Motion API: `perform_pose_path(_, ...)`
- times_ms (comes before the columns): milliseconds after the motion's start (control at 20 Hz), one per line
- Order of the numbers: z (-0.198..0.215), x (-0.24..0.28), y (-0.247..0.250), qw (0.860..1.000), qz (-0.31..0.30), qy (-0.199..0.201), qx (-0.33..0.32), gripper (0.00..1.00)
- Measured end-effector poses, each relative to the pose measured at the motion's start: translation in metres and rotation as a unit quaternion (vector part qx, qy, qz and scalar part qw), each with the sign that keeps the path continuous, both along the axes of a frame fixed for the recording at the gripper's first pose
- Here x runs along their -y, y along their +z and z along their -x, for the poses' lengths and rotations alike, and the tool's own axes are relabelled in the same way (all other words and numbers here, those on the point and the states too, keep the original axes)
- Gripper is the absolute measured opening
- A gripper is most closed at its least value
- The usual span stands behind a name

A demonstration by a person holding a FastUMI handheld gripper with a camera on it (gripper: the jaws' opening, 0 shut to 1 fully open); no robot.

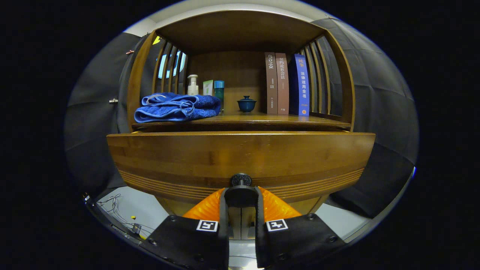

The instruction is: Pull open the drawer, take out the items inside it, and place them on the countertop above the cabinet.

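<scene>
Gripper (241,197) fingers are clamped on the round black knob (240,180) of the stiff, heavy brown wooden drawer (240,157), its only practical hold point.

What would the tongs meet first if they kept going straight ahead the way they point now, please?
The tongs already close on the drawer knob; straight on, they would probably meet the wooden drawer front right behind it.
</scene>
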State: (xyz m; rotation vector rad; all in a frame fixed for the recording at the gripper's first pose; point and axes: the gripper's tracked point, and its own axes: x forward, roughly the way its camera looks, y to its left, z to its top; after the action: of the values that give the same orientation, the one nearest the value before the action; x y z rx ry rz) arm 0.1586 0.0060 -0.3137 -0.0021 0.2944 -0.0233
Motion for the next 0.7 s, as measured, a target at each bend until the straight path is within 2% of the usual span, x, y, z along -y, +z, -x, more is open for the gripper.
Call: perform_pose_path(700,0.095,0.004,-0.001,1.0,0.003,0.004,-0.018,0.32)
